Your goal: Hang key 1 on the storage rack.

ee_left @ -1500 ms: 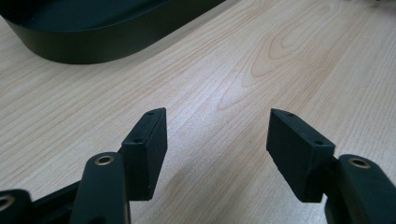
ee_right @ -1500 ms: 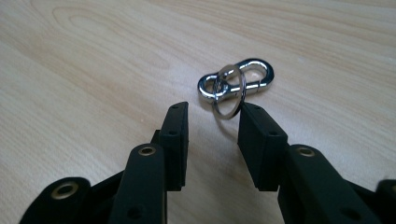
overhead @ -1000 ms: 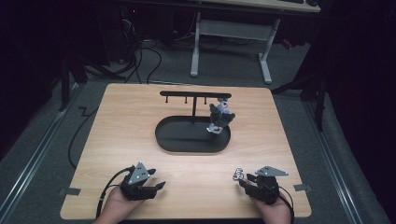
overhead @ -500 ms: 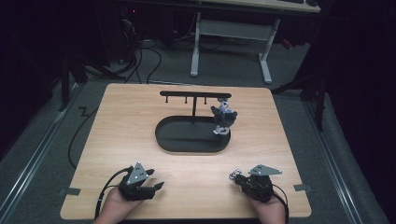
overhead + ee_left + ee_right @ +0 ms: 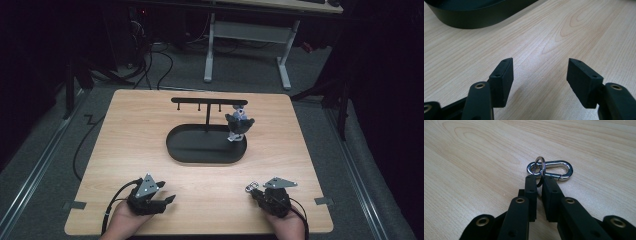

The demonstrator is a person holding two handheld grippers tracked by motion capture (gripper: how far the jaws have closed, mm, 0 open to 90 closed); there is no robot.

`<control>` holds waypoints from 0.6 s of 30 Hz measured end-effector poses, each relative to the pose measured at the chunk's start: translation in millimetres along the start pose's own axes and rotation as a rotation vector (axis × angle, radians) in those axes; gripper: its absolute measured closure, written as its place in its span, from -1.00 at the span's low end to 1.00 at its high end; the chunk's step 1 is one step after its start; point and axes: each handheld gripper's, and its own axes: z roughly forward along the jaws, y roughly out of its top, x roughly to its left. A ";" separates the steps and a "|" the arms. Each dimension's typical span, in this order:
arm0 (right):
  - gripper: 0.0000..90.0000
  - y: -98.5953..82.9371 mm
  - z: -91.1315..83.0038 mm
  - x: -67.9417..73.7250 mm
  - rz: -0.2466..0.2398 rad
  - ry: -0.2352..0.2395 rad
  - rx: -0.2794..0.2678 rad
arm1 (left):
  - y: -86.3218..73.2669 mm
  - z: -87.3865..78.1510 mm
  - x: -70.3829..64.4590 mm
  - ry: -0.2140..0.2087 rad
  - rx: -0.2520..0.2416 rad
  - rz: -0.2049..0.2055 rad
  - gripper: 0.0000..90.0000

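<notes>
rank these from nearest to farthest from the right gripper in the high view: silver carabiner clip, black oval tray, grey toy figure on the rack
1. Silver carabiner clip, at the right gripper's tips.
2. Black oval tray, ahead, toward the table's middle.
3. Grey toy figure, hanging at the rack's right end, above the tray's far edge.

Tray (image 5: 474,17): cut off by your left gripper view's top edge.
Figure (image 5: 239,124): too small for you to identify.
Key ring (image 5: 540,170): lower arc hidden between jaws.
</notes>
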 end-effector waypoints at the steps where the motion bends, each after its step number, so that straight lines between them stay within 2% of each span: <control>1: 0.83 0.7 0.1 -0.1 -0.007 0.001 0.002 | 0.1 0.1 -0.4 0.000 0.002 0.001 -0.13; 6: 0.64 7.4 1.0 2.3 -0.028 0.017 0.048 | 0.7 0.8 -1.3 0.005 0.002 0.009 -0.13; 11: 0.50 14.6 2.3 8.2 -0.100 -0.011 0.106 | 0.7 0.9 -0.1 0.001 0.001 0.015 -0.13; 12: 0.45 19.2 2.9 9.4 -0.120 -0.010 0.144 | 0.8 0.6 0.1 -0.001 0.000 0.017 -0.13; 13: 0.45 19.2 2.9 9.4 -0.120 -0.010 0.144 | 0.9 0.1 0.4 -0.003 0.001 0.018 -0.13; 14: 0.34 24.8 3.6 8.5 -0.111 0.016 0.188 | 0.9 -0.2 0.5 -0.003 -0.003 0.019 -0.13; 15: 0.34 24.8 3.6 8.5 -0.111 0.016 0.188 | 1.0 -0.6 0.7 -0.001 -0.005 0.020 -0.13; 18: 0.39 32.5 5.3 6.4 -0.099 0.032 0.244 | 1.2 -2.0 1.6 -0.002 -0.010 0.020 -0.13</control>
